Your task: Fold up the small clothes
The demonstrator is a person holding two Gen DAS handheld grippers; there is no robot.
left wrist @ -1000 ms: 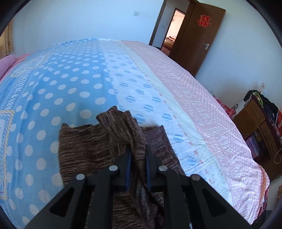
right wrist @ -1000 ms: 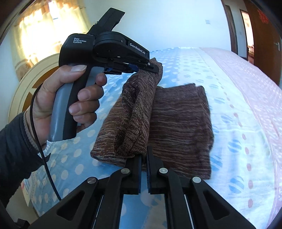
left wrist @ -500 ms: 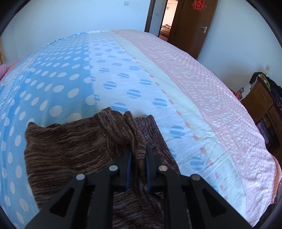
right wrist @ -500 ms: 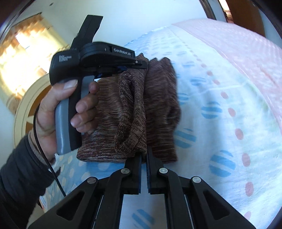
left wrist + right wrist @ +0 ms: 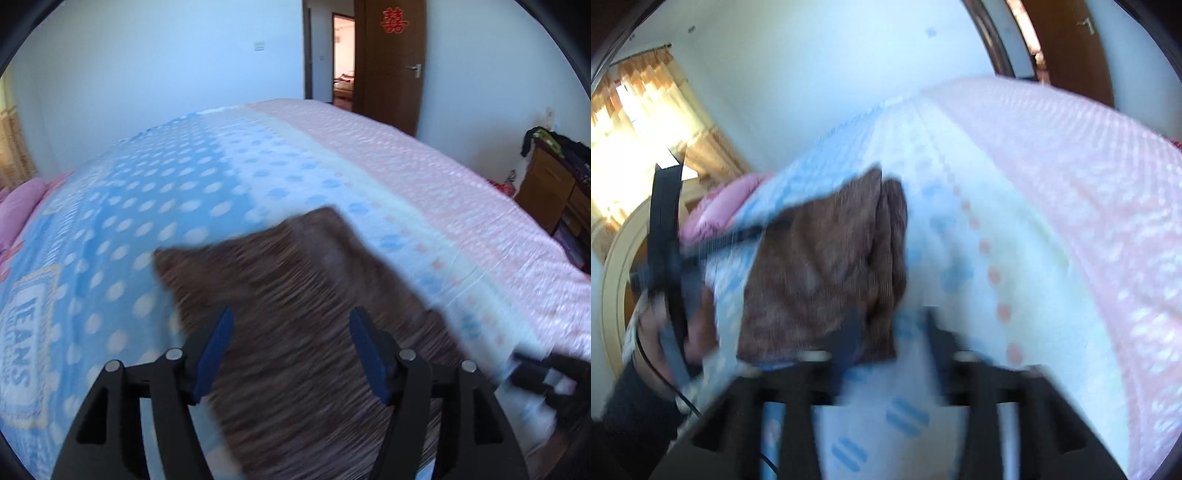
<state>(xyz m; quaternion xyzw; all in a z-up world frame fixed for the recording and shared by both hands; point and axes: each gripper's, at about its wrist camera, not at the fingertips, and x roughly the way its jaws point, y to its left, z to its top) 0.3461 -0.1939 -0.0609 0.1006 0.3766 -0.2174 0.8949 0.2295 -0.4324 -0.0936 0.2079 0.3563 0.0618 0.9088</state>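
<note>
A brown knit garment point(image 5: 295, 295) lies folded flat on the bed, blurred by motion. My left gripper point(image 5: 293, 325) hovers over its near part. Its jaws are opening; the blue pads point(image 5: 218, 339) stand wide apart and press on nothing. In the right wrist view the same garment point(image 5: 820, 273) lies ahead and to the left. My right gripper point(image 5: 892, 328) is at its near right corner, jaws opening, with only the bed cover showing between them. A hand point(image 5: 653, 332) holds the left gripper at that view's left edge.
The bed cover point(image 5: 424, 177) is blue with white dots on the left and pink on the right. A pink pillow point(image 5: 18, 206) lies far left. A wooden cabinet point(image 5: 546, 184) with clothes stands right of the bed, a brown door point(image 5: 388, 66) behind.
Both grippers were shut on the raised fold of the garment. Both have since spread their jaws and let go, and the garment has dropped flat onto the bed.
</note>
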